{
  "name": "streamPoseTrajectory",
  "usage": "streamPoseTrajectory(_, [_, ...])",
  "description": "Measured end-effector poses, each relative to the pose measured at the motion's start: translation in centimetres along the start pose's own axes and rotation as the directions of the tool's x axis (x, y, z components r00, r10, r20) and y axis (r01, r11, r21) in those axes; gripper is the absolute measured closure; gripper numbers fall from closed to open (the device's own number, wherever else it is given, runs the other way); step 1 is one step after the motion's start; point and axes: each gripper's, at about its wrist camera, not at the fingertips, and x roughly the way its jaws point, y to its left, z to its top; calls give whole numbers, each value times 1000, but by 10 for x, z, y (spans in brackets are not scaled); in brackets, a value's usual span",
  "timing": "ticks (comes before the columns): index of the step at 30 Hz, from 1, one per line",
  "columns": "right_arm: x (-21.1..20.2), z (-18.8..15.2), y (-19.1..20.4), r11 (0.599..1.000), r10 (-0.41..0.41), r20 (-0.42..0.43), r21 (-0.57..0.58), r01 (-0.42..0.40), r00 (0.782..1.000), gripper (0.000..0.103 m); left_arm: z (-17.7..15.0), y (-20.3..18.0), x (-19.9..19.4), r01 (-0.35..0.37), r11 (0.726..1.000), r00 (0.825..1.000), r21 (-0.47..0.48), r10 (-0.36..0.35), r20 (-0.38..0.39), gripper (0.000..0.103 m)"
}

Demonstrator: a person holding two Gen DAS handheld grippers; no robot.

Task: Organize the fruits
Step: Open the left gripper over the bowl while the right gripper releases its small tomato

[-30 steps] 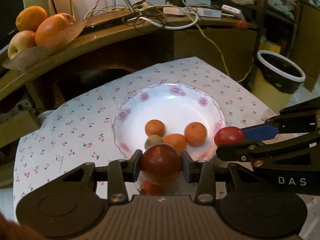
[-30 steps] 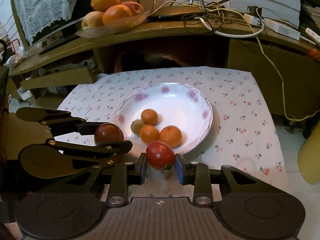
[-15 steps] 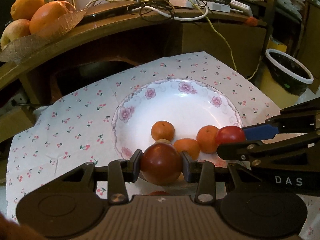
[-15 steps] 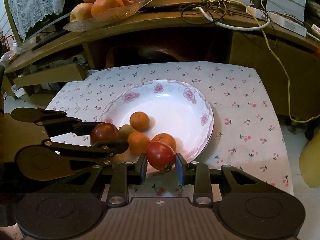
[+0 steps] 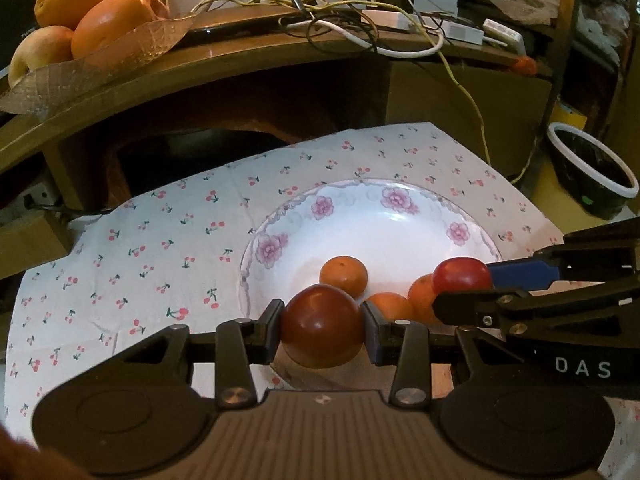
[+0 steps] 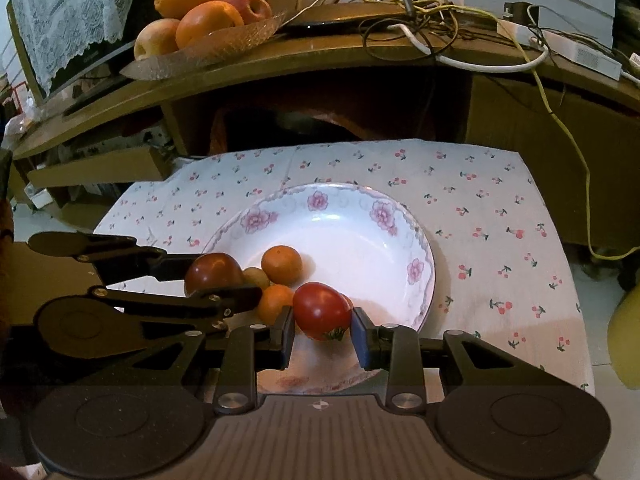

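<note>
Your left gripper (image 5: 322, 326) is clamped on a dark red tomato (image 5: 322, 325), round and glossy, filling the gap between the jaws and held over the near rim of the plate (image 5: 400, 232). Your right gripper (image 6: 322, 330) pinches a brighter red tomato (image 6: 321, 310), oval, with its green stem end turned down, the jaws closed to its sides; it too hangs above the plate's near edge.

Just beyond both sets of jaws, the white plate with pink flowers on its rim holds three small oranges (image 6: 281, 265) and a little pale brown fruit (image 6: 256, 277), bunched at the near side. The plate sits on a cherry-print cloth (image 6: 480, 216).

Far beyond the jaws and to their left, a glass dish (image 6: 224, 40) on the wooden shelf (image 6: 320, 60) carries oranges and apples.

On the right gripper's side you can read the letters "DAS" (image 5: 583, 368)
</note>
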Motion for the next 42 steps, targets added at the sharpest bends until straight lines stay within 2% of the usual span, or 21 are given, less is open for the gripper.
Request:
streamPoseTrajectory(17, [1, 2, -8, 1000, -20, 34, 21, 19, 999, 62, 12, 2, 10, 16, 999, 999, -44, -15, 35, 56])
streamPoseTrajectory(28, [-11, 4, -8, 1000, -12, 70, 27, 10, 997, 58, 17, 8, -20, 9, 997, 996, -73, -3, 87, 56])
streamPoseTrajectory(42, [-34, -10, 16, 997, 51, 75, -58, -47, 996, 56, -14, 6, -59, -25, 997, 997, -79, 31, 74, 56])
